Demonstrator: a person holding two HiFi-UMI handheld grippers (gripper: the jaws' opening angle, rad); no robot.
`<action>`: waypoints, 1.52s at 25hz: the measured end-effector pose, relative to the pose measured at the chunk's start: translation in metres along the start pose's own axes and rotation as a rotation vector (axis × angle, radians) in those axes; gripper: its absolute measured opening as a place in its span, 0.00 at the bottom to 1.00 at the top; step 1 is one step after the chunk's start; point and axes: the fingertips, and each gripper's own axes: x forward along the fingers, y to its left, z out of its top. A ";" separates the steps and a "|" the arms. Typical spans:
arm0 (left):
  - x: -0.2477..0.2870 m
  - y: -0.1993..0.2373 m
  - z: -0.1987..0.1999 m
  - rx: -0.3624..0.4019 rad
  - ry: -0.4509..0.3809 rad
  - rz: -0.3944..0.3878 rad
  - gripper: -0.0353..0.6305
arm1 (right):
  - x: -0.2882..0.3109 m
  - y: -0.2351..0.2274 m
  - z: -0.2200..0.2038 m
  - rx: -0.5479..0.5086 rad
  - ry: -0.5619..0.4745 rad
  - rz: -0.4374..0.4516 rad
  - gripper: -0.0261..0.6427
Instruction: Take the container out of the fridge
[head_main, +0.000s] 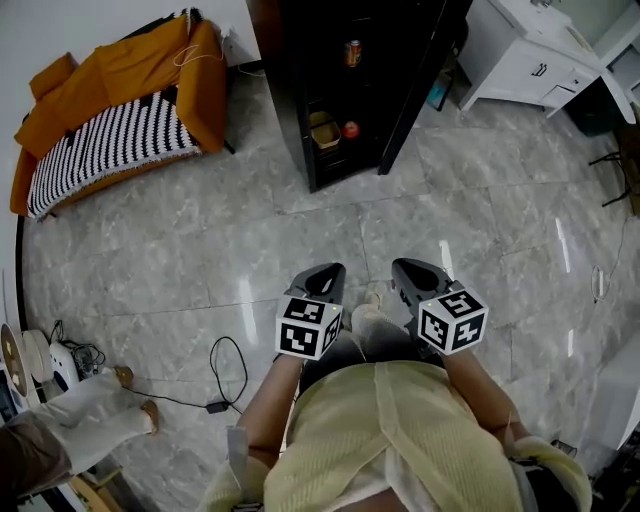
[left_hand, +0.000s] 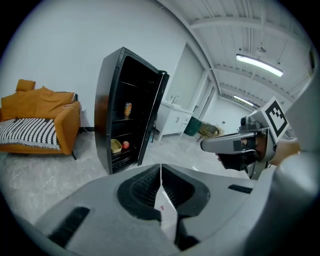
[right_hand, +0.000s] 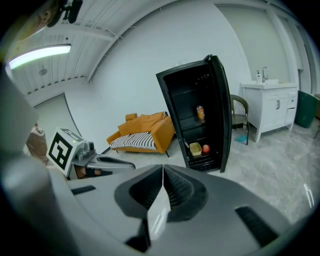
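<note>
A black fridge (head_main: 330, 90) stands open across the floor, also seen in the left gripper view as the fridge (left_hand: 125, 105) and in the right gripper view as the fridge (right_hand: 195, 115). On a lower shelf sits a yellow container (head_main: 323, 131) (left_hand: 116, 146) (right_hand: 195, 149) beside a red fruit (head_main: 350, 129). A can (head_main: 352, 52) stands on a higher shelf. My left gripper (head_main: 325, 278) and right gripper (head_main: 408, 272) are held side by side near my body, well short of the fridge. Both are shut with nothing between the jaws.
An orange sofa (head_main: 120, 100) with a striped cushion stands left of the fridge. A white cabinet (head_main: 530, 60) is at the right. A cable and adapter (head_main: 215, 405) lie on the marble floor. Another person's leg (head_main: 90, 410) shows at lower left.
</note>
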 end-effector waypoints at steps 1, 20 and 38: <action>0.002 0.004 0.001 0.000 0.003 0.002 0.09 | 0.003 -0.001 0.004 -0.004 -0.004 -0.002 0.08; 0.072 0.015 0.046 0.023 0.026 0.062 0.09 | 0.047 -0.060 0.055 0.010 -0.018 0.105 0.08; 0.162 -0.002 0.088 0.025 0.035 0.106 0.09 | 0.065 -0.142 0.086 -0.008 0.006 0.191 0.08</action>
